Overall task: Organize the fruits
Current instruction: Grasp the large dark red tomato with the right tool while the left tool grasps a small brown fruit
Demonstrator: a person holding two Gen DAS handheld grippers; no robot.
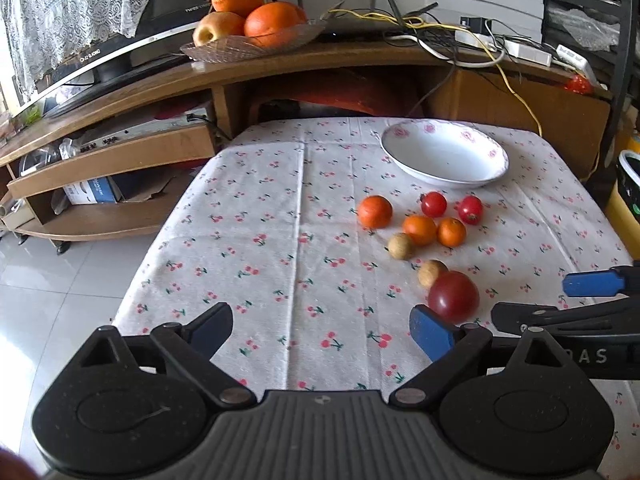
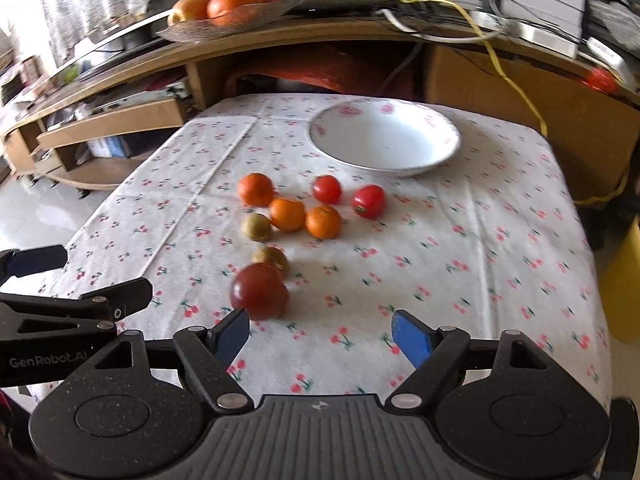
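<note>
Loose fruit lies on a cherry-print tablecloth (image 1: 280,220): three small oranges (image 1: 375,211), two small red tomatoes (image 1: 433,204), two brownish round fruits (image 1: 401,246) and a big dark red tomato (image 1: 454,297). Behind them stands an empty white bowl (image 1: 444,154) with pink flowers. My left gripper (image 1: 322,330) hovers open over the near cloth, the big tomato just beyond its right finger. My right gripper (image 2: 322,330) is open too, with the big tomato (image 2: 260,291) at its left fingertip. The bowl (image 2: 384,140) and the oranges (image 2: 287,214) lie further ahead.
A wooden TV stand (image 1: 280,68) behind the table carries a glass dish of oranges and an apple (image 1: 252,42), a screen and tangled cables (image 1: 440,36). Tiled floor (image 1: 60,280) drops off left of the table. A yellow bin (image 2: 624,280) stands at the right.
</note>
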